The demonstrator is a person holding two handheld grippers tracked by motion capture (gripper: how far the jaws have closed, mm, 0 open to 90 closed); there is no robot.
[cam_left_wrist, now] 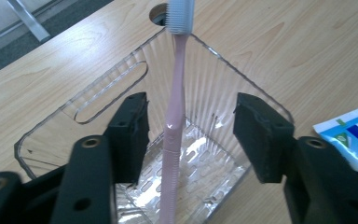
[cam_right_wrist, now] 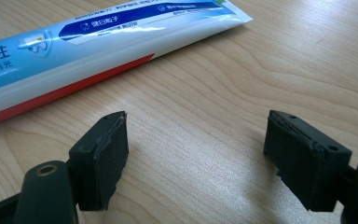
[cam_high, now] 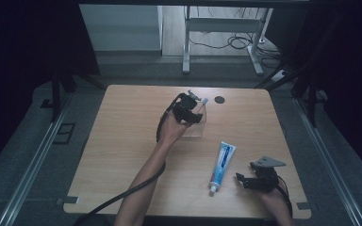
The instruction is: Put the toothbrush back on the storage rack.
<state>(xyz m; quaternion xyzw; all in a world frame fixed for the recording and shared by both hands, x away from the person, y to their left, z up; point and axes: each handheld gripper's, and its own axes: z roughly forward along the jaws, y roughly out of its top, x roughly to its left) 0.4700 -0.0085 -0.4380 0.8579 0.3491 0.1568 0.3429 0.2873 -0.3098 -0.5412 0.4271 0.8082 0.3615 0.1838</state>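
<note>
A pink toothbrush (cam_left_wrist: 176, 93) stands upright in a clear plastic basket (cam_left_wrist: 98, 93), its bristle head leaning on the far corner. My left gripper (cam_left_wrist: 193, 109) is open over the basket; the handle rises between its jaws with a gap on each side. From above, the left gripper (cam_high: 188, 110) hovers at the basket (cam_high: 197, 131) near the table's far middle. A blue and white toothpaste tube (cam_high: 221, 165) lies flat at the front right. My right gripper (cam_high: 246, 181) rests just to its right, open, with bare wood between its fingers. The tube (cam_right_wrist: 98, 37) lies beyond that gripper (cam_right_wrist: 196, 140).
A round cable hole (cam_high: 219, 99) sits in the wooden table (cam_high: 122, 141) just right of the basket. The toothpaste's corner (cam_left_wrist: 349, 135) lies beside the basket. A metal frame (cam_high: 186, 42) and cables stand on the floor beyond the far edge.
</note>
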